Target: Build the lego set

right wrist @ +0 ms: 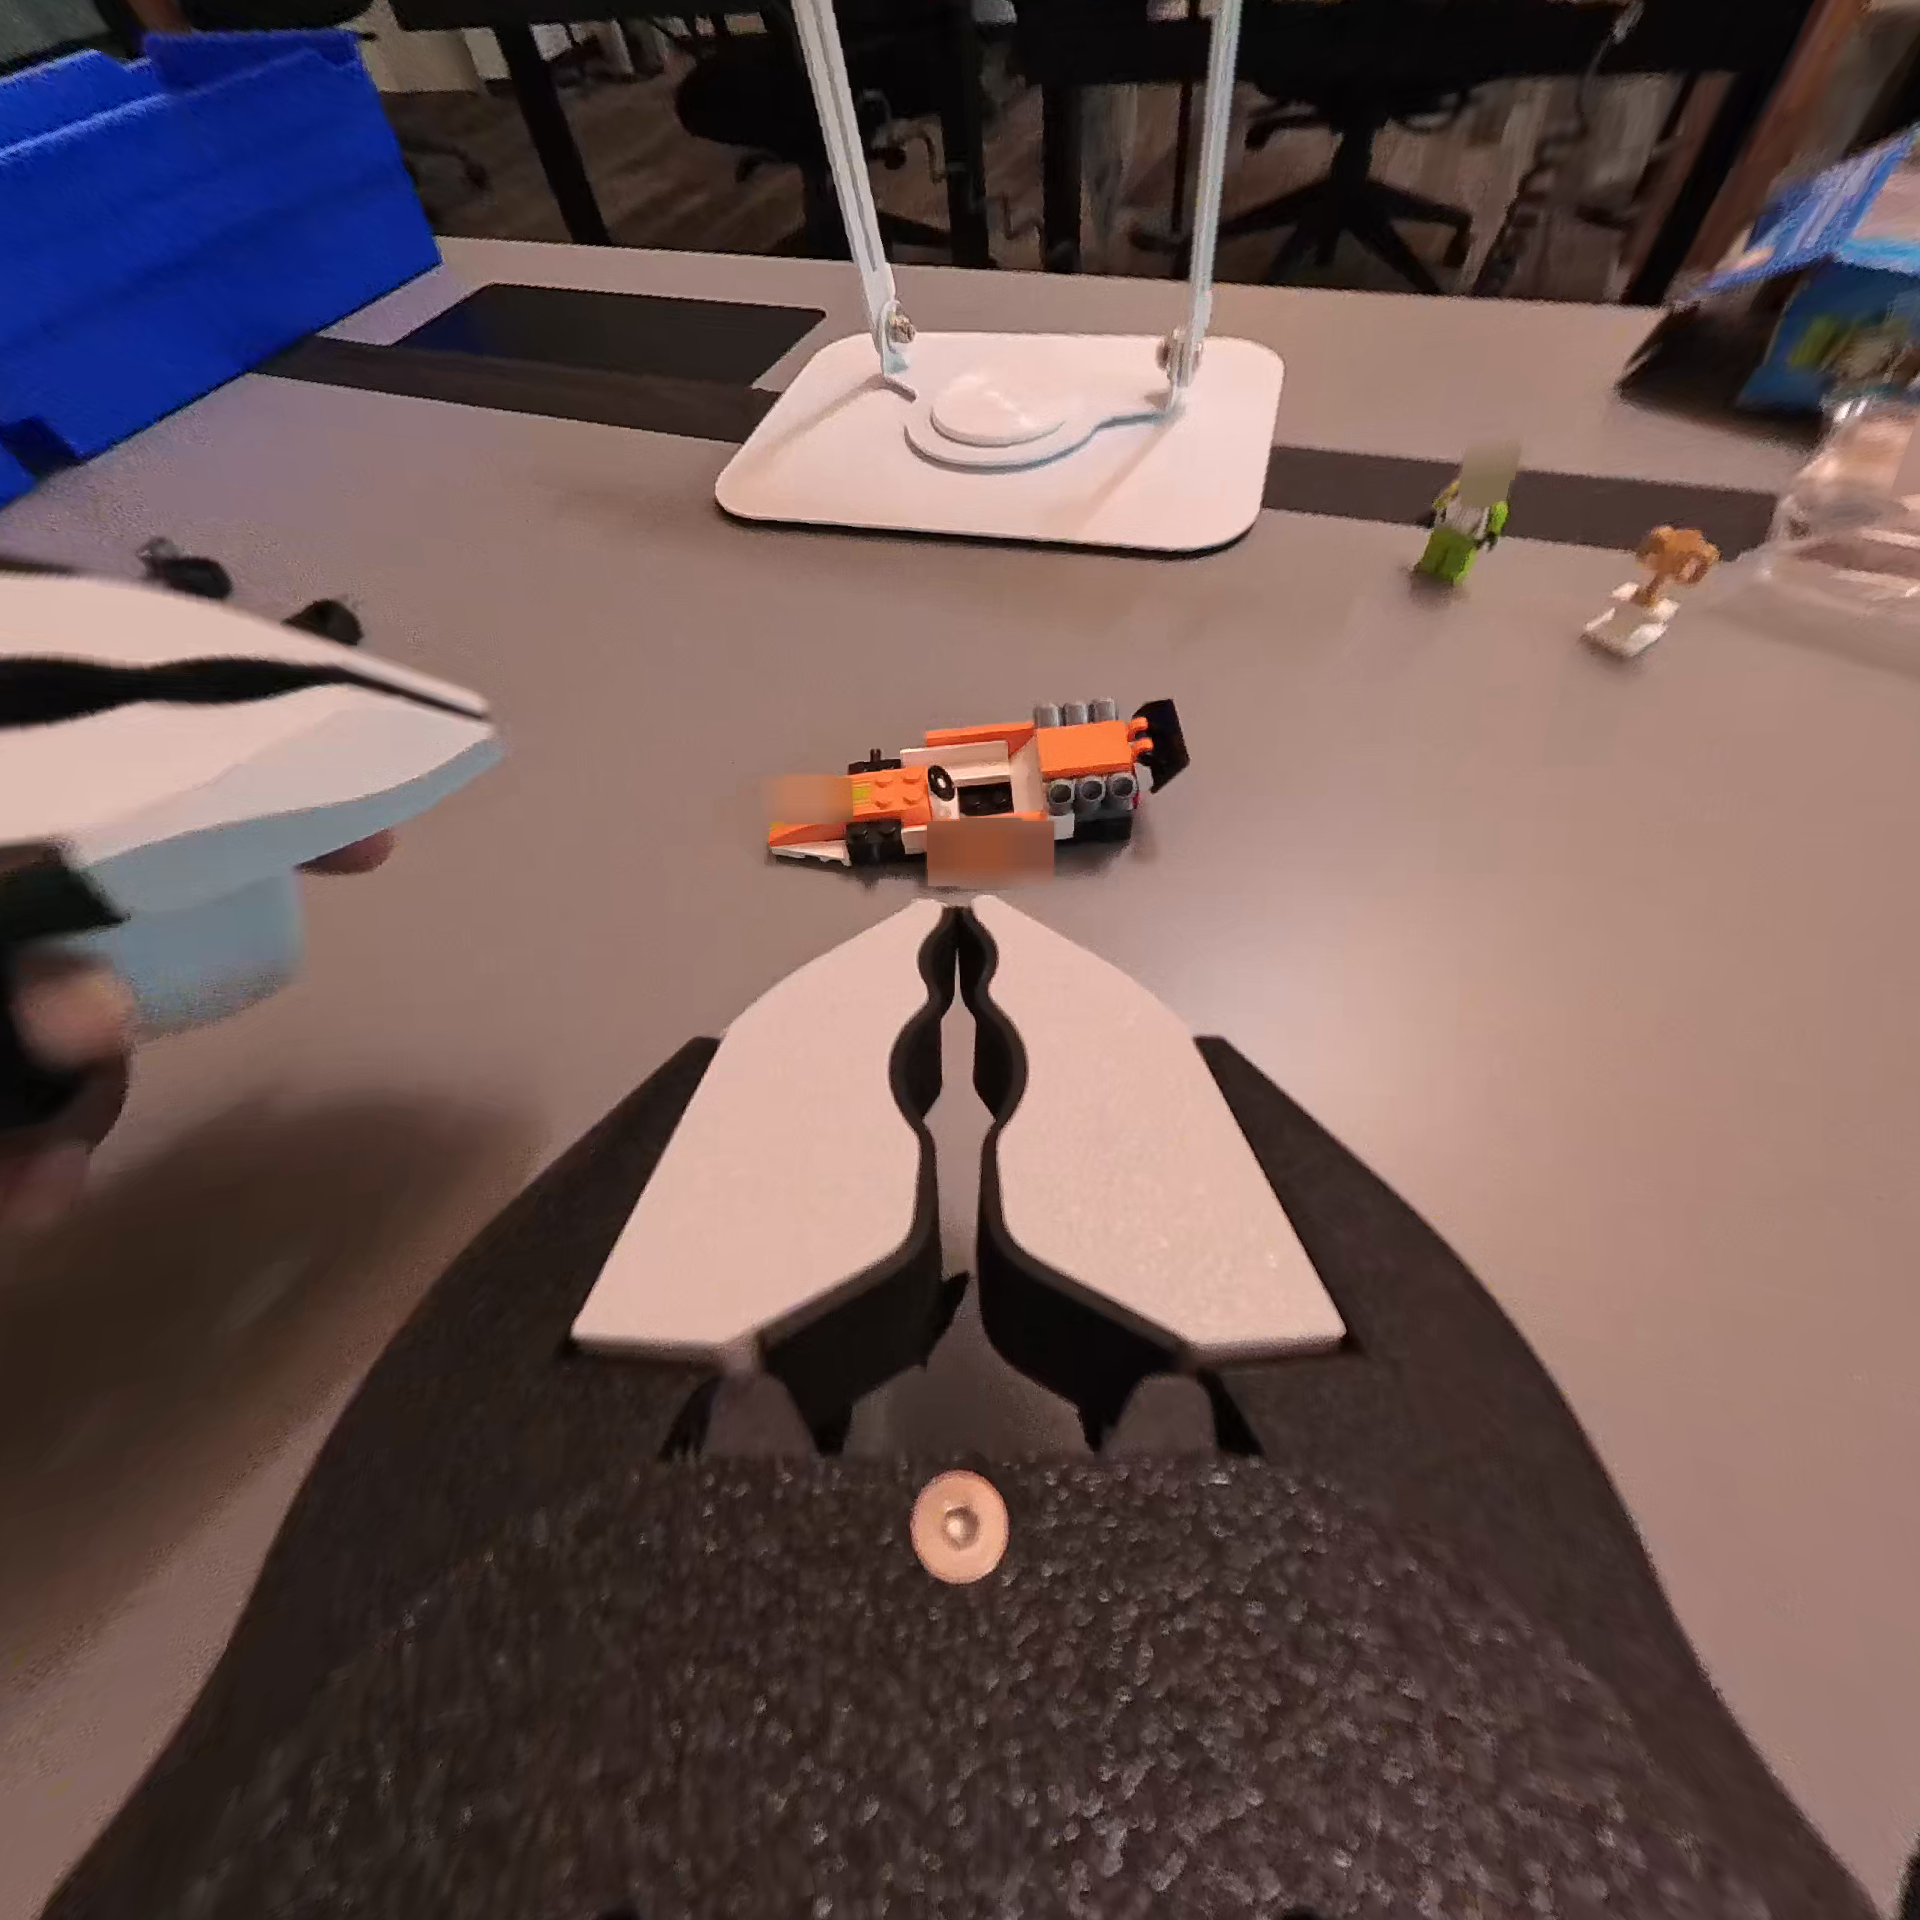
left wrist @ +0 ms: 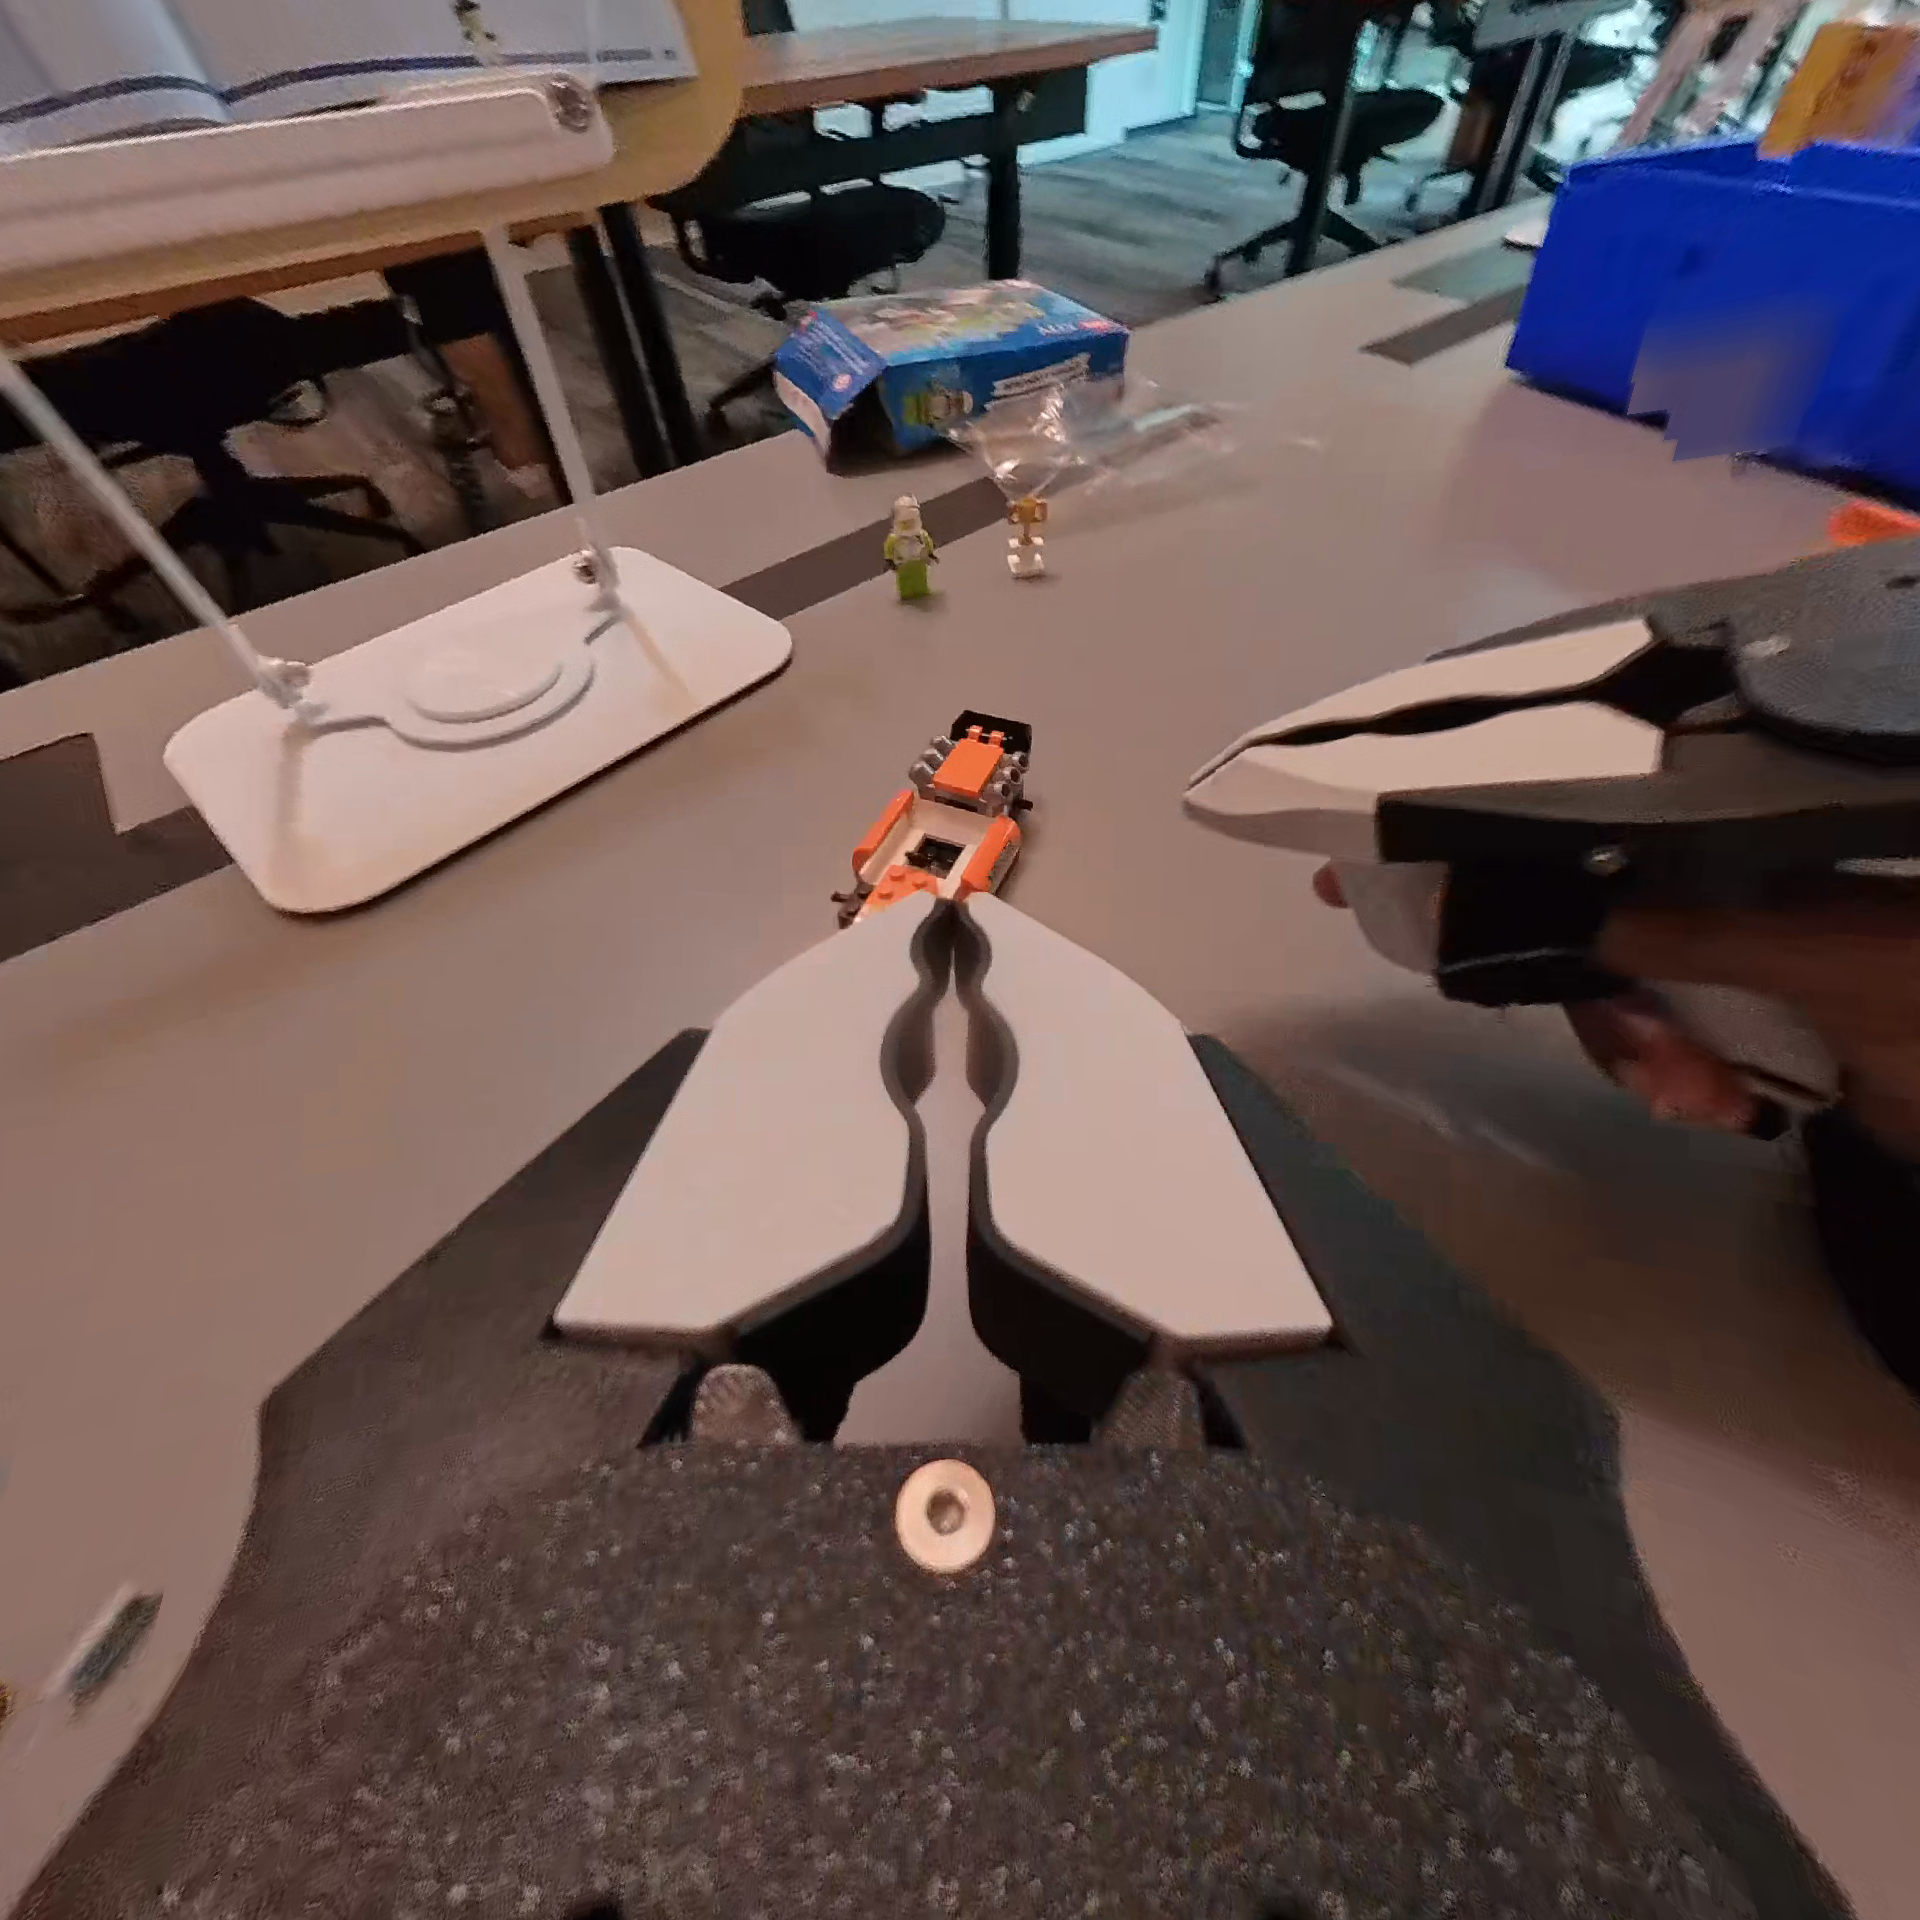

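A partly built orange, white and black lego car (left wrist: 940, 821) lies on the grey table (left wrist: 416, 1039); it also shows in the right wrist view (right wrist: 977, 790). My left gripper (left wrist: 951, 909) is shut and empty, just short of the car's nose. It shows from the side in the right wrist view (right wrist: 483, 727), left of the car and apart from it. My right gripper (right wrist: 961, 912) is shut and empty, close to the car's near side. It enters the left wrist view from the right (left wrist: 1195, 795). A green minifigure (left wrist: 912, 551) and a small gold trophy (left wrist: 1027, 535) stand behind the car.
A white stand base (left wrist: 478, 727) with two thin legs sits left of the car. An open blue lego box (left wrist: 951, 364) and a clear plastic bag (left wrist: 1081, 436) lie at the far edge. A blue bin (left wrist: 1714, 312) stands at the right. Small black pieces (right wrist: 187, 571) lie near it. The tips of one gripper are about 9 centimetres away from the tips of the other. From the right gripper's tips to the green minifigure (left wrist: 912, 551) is close to 25 centimetres.
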{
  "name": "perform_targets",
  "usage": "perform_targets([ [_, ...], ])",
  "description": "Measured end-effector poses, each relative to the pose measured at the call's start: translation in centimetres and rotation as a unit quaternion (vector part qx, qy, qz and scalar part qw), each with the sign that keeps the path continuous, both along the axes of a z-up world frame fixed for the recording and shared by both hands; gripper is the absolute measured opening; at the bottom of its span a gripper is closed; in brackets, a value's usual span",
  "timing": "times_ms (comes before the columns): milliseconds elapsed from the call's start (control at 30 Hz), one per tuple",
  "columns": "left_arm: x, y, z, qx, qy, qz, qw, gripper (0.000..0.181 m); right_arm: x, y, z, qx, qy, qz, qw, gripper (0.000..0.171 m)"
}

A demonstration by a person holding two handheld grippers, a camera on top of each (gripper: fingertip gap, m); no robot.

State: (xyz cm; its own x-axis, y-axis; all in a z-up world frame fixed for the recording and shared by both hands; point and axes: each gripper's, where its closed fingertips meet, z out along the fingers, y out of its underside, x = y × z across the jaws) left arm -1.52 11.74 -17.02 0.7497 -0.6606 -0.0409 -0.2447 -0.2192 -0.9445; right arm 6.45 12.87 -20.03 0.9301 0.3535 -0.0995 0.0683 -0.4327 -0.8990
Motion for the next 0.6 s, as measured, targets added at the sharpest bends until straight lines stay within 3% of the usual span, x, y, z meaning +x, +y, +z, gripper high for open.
perform_targets([
  [233, -3.2, 1.6, -2.4, -0.013, 0.001, 0.068, 0.998, 0.000, 1.4, 1.8, -1.1, 0.021, -0.050, -0.077, 0.996, 0.000],
  [600, -6.9, 4.0, -3.4, -0.035, -0.015, 0.124, 0.992, 0.000, 2.1, 1.6, -2.0, 0.015, -0.057, -0.091, 0.994, 0.000],
])
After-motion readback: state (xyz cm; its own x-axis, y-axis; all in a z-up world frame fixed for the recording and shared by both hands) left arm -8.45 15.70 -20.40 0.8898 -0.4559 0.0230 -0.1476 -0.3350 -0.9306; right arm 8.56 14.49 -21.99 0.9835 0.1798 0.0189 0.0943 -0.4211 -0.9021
